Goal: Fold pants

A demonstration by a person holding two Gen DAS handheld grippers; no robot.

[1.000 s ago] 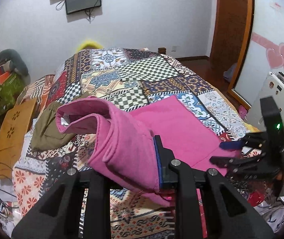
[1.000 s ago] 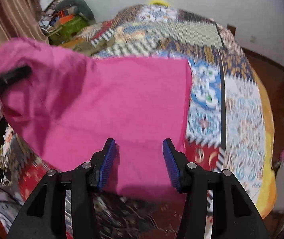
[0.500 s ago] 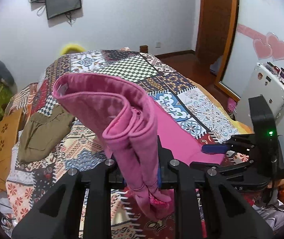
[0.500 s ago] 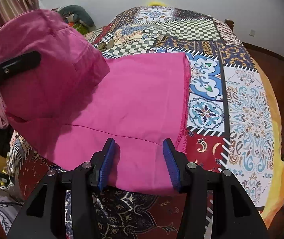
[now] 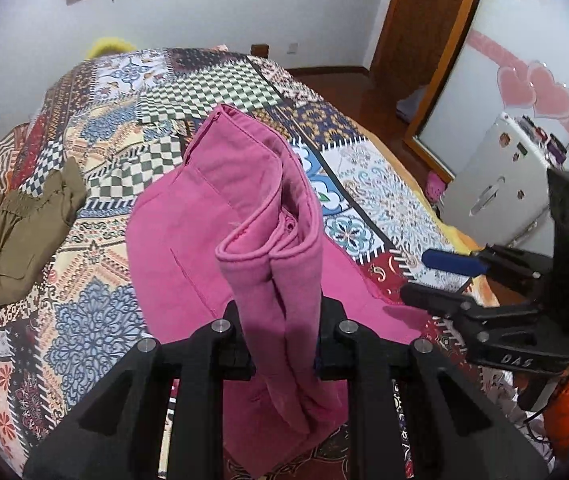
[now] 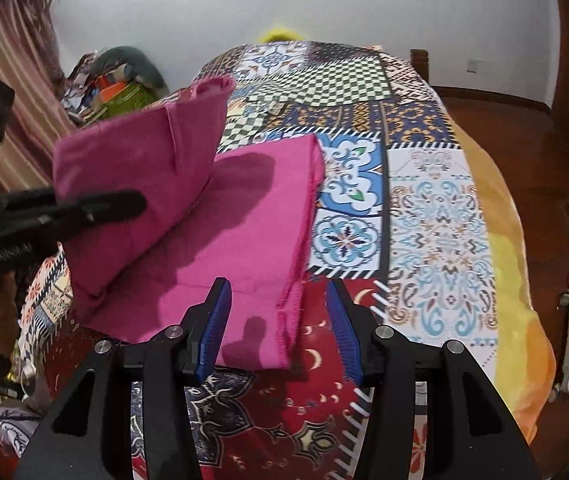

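The left hand-held gripper (image 5: 280, 344) is clamped on a thick bunch of the pink pants (image 5: 212, 216), lifting the waistband end up through the centre of its frame so the doubled fabric stands like a ridge. The rest of the pants lies flat on the patchwork bedspread (image 5: 116, 128), running toward the lower right. The right hand-held gripper (image 6: 280, 332) hovers with its blue-padded fingers (image 6: 214, 330) spread wide, holding nothing, just over the hem edge of the pants (image 6: 252, 240) at the lower centre of its frame. An olive green garment (image 5: 24, 236) lies at the left of the bed, well apart from the pants.
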